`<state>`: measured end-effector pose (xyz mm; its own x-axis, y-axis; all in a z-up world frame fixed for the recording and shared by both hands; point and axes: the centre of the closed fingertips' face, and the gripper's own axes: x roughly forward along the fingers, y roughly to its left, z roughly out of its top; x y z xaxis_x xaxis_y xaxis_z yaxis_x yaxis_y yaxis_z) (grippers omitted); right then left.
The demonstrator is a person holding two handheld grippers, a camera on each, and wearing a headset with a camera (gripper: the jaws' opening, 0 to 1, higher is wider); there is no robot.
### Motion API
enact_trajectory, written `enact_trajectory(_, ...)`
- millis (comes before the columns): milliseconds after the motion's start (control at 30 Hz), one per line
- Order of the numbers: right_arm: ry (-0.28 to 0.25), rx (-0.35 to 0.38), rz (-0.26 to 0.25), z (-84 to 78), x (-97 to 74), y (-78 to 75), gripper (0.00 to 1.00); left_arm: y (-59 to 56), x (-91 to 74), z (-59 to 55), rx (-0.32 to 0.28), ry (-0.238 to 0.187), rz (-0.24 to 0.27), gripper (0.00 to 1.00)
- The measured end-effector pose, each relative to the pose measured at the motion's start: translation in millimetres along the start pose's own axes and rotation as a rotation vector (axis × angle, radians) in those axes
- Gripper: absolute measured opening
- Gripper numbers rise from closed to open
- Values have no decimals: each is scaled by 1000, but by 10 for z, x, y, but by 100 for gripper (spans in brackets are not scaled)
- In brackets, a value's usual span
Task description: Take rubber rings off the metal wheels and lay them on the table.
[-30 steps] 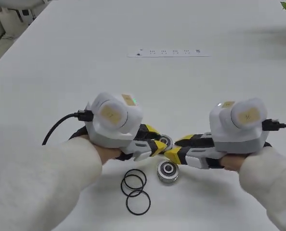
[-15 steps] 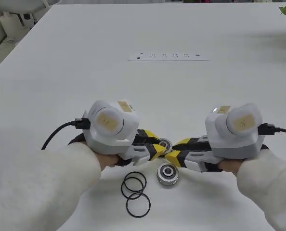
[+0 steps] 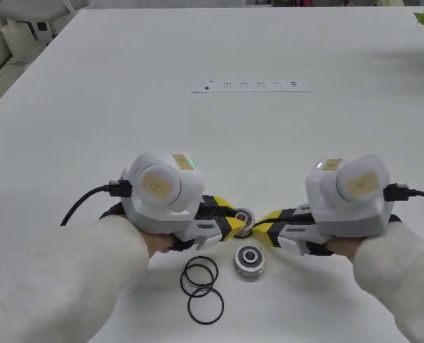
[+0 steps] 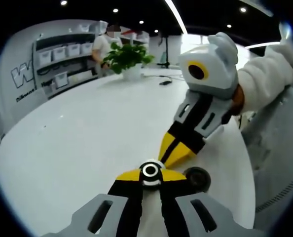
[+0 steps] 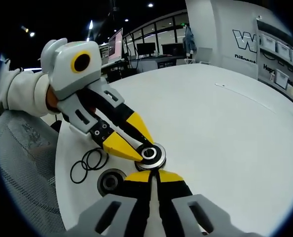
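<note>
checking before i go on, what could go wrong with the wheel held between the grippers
The held wheel sits only at the tips of the left gripper, so a pull from the right gripper could tug it loose. If it drops, it may hit the second wheel or the loose rings lying close by and scatter them.

White table [image 3: 126, 107], shelves [image 4: 62, 54], ceiling spotlights [image 4: 116, 10]
</note>
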<state>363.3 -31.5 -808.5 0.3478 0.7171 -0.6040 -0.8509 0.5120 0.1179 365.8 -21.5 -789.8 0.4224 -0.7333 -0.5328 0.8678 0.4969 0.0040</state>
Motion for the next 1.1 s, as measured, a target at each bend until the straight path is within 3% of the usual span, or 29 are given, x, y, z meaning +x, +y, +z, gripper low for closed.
enact_trajectory(467,-31,207,-5,15,-34,-99,0,6,-12,-12,14,-6,2,13)
enact_trajectory(733,-80,298,11,94,-66,-42,0,3,-18,-11,6,-10,-2,13)
enact_trajectory(967,-79,330,10,135,-84,-24,0,2,-20,-10,8,-11,-2,13)
enact_trajectory(1100,-74,311,6,162,-88,-4,0,4,-21,-12,10,-9,1,13)
